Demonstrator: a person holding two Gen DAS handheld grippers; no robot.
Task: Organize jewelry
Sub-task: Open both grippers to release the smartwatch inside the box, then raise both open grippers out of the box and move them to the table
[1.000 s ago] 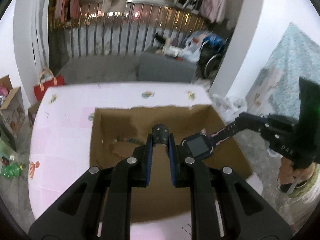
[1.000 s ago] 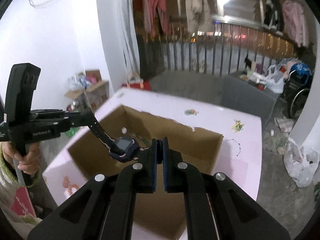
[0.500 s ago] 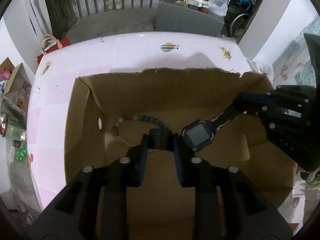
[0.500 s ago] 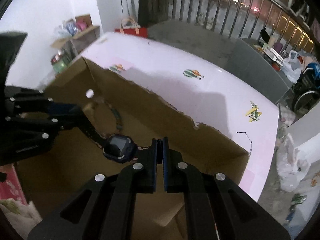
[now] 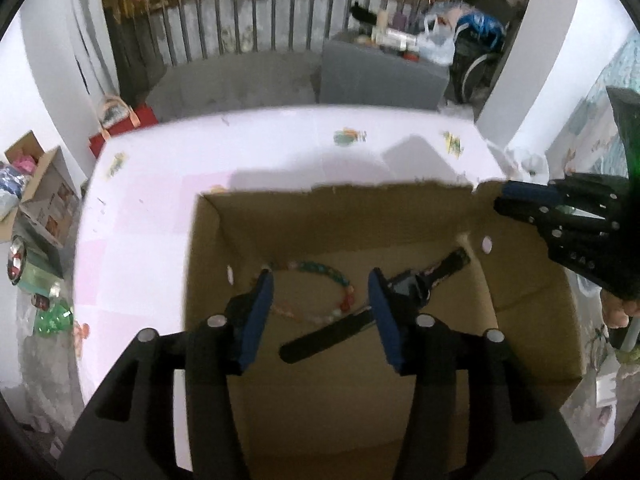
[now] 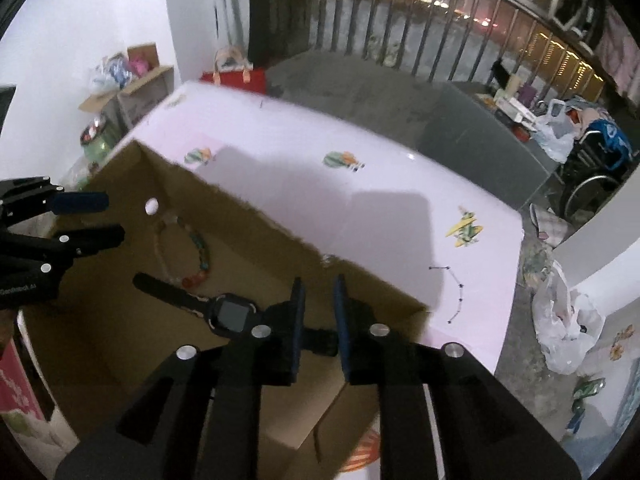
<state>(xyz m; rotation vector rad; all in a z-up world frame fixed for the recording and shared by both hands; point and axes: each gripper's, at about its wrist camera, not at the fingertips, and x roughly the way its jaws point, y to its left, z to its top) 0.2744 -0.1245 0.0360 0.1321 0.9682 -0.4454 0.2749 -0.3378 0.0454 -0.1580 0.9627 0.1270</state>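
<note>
- Watch [image 5: 408,286] is lying flat on the floor of the box [image 5: 532,312], straps stretched out, touched by neither gripper.
- Bead bracelet [image 5: 324,276] sits in the box too, just beside the watch, toward the far wall.
- Left gripper [image 5: 320,316] hangs over the box with jaws spread wide, holding nothing.
- Right gripper [image 6: 318,320] is above the box's near edge, jaws parted a bit, one strap end visible between them.
- Box is on a pink table [image 6: 360,208].

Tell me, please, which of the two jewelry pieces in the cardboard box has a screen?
The dark watch, with a square screen and straps; the beaded bracelet is a loop of coloured beads.
</note>
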